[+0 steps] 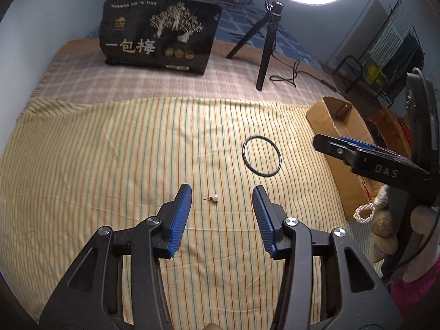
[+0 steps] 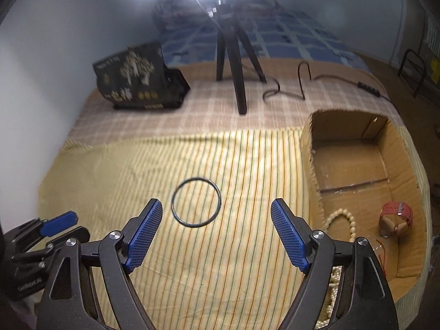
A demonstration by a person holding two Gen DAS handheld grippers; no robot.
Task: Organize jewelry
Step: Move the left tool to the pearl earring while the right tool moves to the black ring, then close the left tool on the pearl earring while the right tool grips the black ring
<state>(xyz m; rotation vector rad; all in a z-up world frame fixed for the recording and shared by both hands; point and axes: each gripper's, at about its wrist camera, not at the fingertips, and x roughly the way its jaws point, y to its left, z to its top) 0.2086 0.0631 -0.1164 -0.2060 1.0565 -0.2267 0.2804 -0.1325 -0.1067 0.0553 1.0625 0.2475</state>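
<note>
Bangle [image 2: 195,202] lies flat on the striped cloth [image 2: 110,181], at twelve o'clock from your right gripper [image 2: 217,236], whose jaws are apart and empty. Straddle one rim, close gently, then carry it to the box [image 2: 308,148] at two o'clock.

Colours and patterns observed, both wrist views.

Striped cloth [image 1: 123,151]: pale yellow with thin green and orange stripes. Blanket beneath [image 1: 137,82]: beige and tan check. Bedding beyond [image 2: 288,38]: blue grid with light lines. Ring bangle [image 1: 261,156]: black, plain. Pearl earring [image 1: 214,198]: white bead on a gold-toned post. Pearl bracelet [image 1: 364,212]: white beads. Pearl necklace [image 2: 341,220]: cream. Watch [image 2: 396,217]: red strap (face colour unclear). Cardboard box [image 2: 354,165]: brown, plain. Snack bag [image 1: 158,38]: black with a gold tree print and white characters. Tripod [image 1: 265,55]: black. Left gripper [image 1: 222,202] and right gripper [image 2: 217,216]: black frames, blue ribbed pads.
</note>
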